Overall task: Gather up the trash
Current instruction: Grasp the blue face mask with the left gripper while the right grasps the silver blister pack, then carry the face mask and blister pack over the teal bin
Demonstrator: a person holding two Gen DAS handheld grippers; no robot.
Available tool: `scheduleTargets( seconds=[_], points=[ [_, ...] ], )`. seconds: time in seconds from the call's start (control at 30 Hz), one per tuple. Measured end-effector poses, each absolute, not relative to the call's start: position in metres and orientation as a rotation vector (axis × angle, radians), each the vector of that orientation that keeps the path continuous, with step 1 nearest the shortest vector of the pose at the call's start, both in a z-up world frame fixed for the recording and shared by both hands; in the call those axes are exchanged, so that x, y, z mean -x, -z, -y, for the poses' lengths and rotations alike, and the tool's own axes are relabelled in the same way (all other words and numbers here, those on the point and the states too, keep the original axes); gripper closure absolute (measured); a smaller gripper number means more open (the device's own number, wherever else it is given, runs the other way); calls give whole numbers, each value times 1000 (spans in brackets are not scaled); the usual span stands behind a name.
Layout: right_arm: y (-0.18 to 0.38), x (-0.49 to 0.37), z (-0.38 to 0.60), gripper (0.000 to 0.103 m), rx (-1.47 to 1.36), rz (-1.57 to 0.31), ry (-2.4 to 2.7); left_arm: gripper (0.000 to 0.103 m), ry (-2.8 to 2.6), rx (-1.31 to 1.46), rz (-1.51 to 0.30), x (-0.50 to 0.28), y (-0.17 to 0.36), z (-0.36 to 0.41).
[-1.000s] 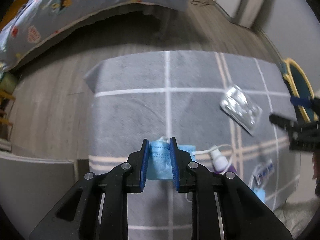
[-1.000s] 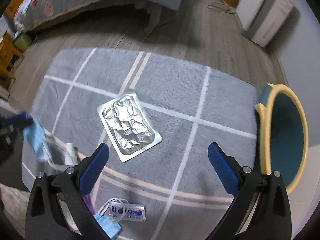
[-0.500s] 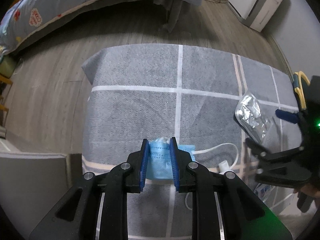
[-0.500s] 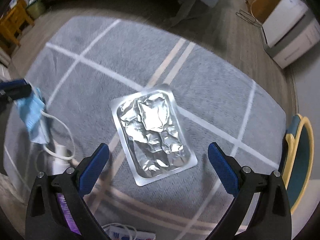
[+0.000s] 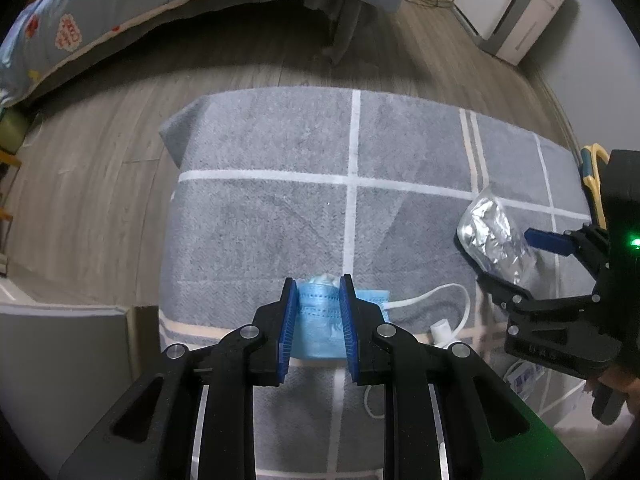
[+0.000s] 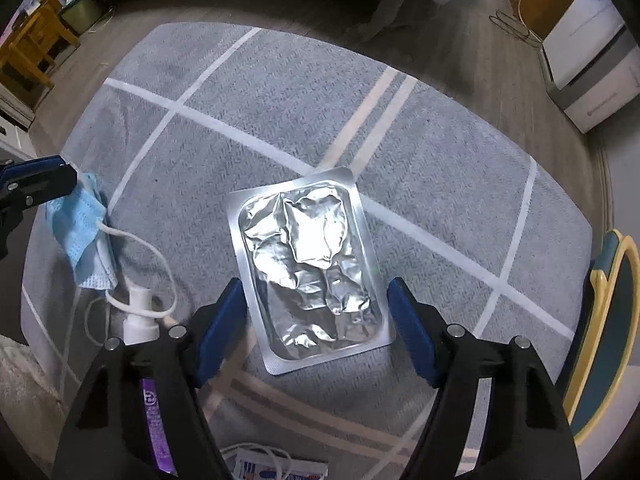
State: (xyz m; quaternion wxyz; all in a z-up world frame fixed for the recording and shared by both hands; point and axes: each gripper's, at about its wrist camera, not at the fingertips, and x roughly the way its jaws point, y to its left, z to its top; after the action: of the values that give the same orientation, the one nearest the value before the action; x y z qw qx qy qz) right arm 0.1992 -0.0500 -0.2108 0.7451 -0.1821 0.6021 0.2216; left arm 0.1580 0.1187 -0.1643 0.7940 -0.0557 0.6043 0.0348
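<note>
Right hand-held gripper (image 6: 314,318) now lowered onto the foil pouch (image 6: 308,264), which a second ago lay well ahead of it; jaws wide apart, one blue pad on either side of the pouch's near half, not yet closed on it. Left hand-held gripper (image 5: 318,320) still clamped on the blue face mask (image 5: 320,316), pads pressed together on the folded fabric, held above the grey rug (image 5: 260,200) as before. In the right wrist view, mask (image 6: 82,232) hanging at the far left from the left tool's blue tips, white ear loop (image 6: 156,264) trailing down and curling around the white cap of a purple-labelled bottle (image 6: 138,320) lying on the rug beside the right tool's left finger. Small printed sachet (image 6: 276,466) at the near edge, partly hidden between the fingers. Pouch silver, crinkled, flat on the rug where pale stripes cross. Round bin with yellow rim and teal inside (image 6: 608,332) at the right edge of the rug, well apart from the pouch. Beyond the rug, wooden floor (image 5: 100,152), a bed with patterned blue cover (image 5: 120,4) far left, a white appliance (image 5: 512,4) far right.
</note>
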Motion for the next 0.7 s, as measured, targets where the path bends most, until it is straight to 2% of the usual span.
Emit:
scheduleTargets(
  seconds=[0.37,0.7],
  points=[
    [162,-192,87,31,276,-1225,-409,81,-49,124,-1132,-159,116,-104],
    [123,-205,166,31,120,-1168,-310,81,-4,93,-1034,-160,90,-69]
  ],
)
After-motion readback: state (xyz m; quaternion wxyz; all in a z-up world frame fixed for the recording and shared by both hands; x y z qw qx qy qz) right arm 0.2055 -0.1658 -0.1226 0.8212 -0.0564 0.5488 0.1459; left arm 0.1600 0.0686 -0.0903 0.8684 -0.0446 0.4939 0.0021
